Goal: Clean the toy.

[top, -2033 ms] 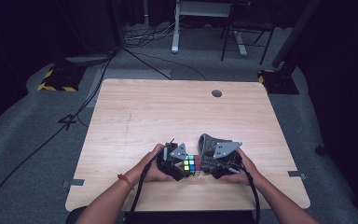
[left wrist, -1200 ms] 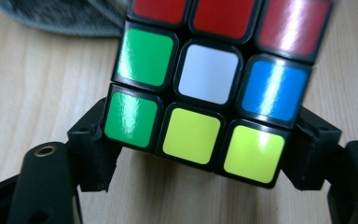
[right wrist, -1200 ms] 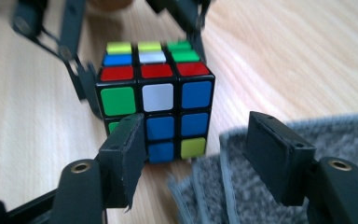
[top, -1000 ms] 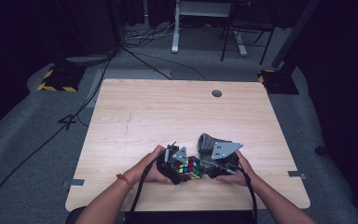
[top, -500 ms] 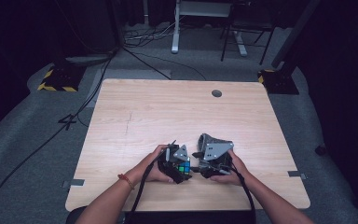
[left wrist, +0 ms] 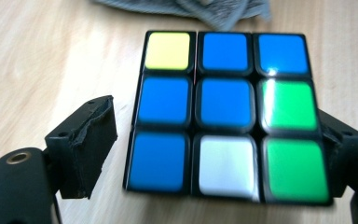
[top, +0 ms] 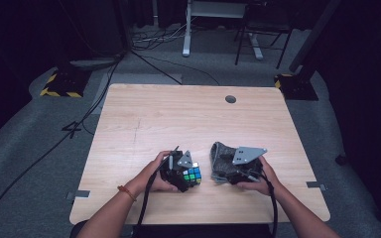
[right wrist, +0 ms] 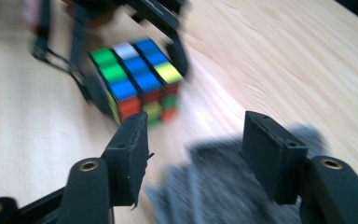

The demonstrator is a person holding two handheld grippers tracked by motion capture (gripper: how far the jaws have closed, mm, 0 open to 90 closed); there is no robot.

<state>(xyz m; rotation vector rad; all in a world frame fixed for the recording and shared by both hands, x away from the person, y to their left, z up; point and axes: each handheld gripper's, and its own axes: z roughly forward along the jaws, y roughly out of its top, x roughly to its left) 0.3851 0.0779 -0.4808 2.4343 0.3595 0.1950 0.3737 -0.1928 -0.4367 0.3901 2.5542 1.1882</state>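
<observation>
While the table [top: 178,119] bears everything at its six o'clock edge, the grey cloth [top: 224,161] lies under the right gripper [right wrist: 193,154], jaws apart and empty. At nine o'clock from it, the left gripper [left wrist: 214,154], jaws just opening, brackets the puzzle cube [left wrist: 226,112] with a gap on one side.

Both forearms come in low over the near edge, hands wrapped around their tools. The left gripper [top: 182,174] points inward to the right, its jaws just opening, one pad standing clear with a gap. The right gripper [top: 229,171] faces left toward it, tilted down, jaws spread wide and just opening further.
</observation>
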